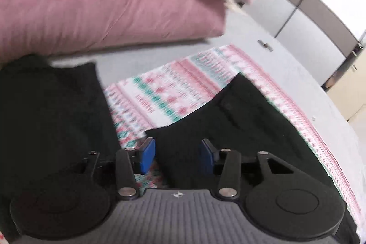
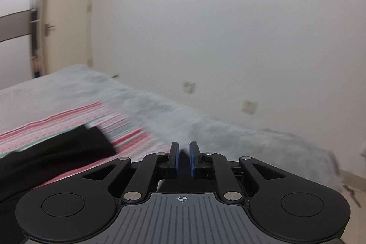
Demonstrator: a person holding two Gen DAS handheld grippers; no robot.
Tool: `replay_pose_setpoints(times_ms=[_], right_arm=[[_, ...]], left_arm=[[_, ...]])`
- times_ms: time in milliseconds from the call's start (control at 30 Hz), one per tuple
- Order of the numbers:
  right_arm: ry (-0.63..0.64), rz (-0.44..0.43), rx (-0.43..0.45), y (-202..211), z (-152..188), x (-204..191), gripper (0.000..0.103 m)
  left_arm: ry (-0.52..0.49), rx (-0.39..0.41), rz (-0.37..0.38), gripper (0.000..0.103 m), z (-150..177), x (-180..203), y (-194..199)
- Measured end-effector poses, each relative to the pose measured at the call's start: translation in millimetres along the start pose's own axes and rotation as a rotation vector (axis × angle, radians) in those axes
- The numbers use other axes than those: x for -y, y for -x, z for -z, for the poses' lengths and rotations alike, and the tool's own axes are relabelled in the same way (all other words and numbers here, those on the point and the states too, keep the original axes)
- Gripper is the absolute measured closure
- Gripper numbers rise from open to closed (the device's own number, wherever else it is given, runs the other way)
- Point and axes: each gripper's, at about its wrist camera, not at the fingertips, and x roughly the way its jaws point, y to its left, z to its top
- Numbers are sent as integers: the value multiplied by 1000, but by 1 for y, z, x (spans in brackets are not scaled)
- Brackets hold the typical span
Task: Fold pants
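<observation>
- A bedroom is being viewed: a grey bed surface [image 1: 263, 38] is being bounded by a plain white wall [image 2: 228, 26] and a cream door [image 2: 68, 15] in the right wrist view, with wardrobe panels at the far edge in the left wrist view.
- A patterned pink, white and green blanket [image 1: 171, 88] is being used as the working surface, and a pink pillow [image 1: 103, 10] is lying behind it.
- The black pants [image 1: 240, 111] are lying on the blanket; 1 dark portion is showing right of centre and 1 at the left [image 1: 45, 111] in the left wrist view. Whether these are 1 garment cannot be told.
- In the right wrist view, a black fabric end [image 2: 75, 148] is lying on the blanket, left of the tool.
- The left gripper [image 1: 177, 154] is being held with its jaws well apart just above the dark cloth; nothing is being pinched.
- The right gripper [image 2: 183, 159] is being held with a narrow gap between its pads, nothing between them, clear of the fabric.
- Handling is being judged as follows: the cloth is soft, limp and light, likely to sag and slide when lifted; a hem or waistband edge is being recommended as the hold, 1 corner per gripper.
- No containers are being seen.
</observation>
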Motion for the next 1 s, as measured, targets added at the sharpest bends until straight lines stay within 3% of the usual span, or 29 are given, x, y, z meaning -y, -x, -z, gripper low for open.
replay_pose_setpoints(times_ms=[67, 167, 300, 533, 633, 700, 833, 967, 1000], right_arm=[[38, -63, -10, 5, 5, -22, 84], [144, -184, -1, 26, 12, -68, 80], [347, -408, -25, 55, 36, -151, 52], [553, -630, -123, 82, 83, -264, 52], [573, -736, -170, 83, 93, -314, 51], [564, -804, -247, 81, 100, -352, 51], [550, -864, -376, 74, 113, -422, 51], [622, -906, -485, 80, 144, -483, 49], [653, -883, -448, 88, 151, -495, 44]], left_arm=[[-63, -3, 35, 27, 7, 19, -6], [-144, -70, 92, 27, 20, 49, -24], [-252, -110, 110, 26, 38, 82, -47], [-335, -176, 92, 23, 48, 94, -70], [-355, -155, 59, 15, 42, 91, -74], [-362, -173, 10, 14, 39, 85, -84], [-338, -254, -4, 14, 36, 73, -99], [-393, -246, -28, 14, 37, 73, -101], [-385, -251, -31, 14, 36, 70, -102]])
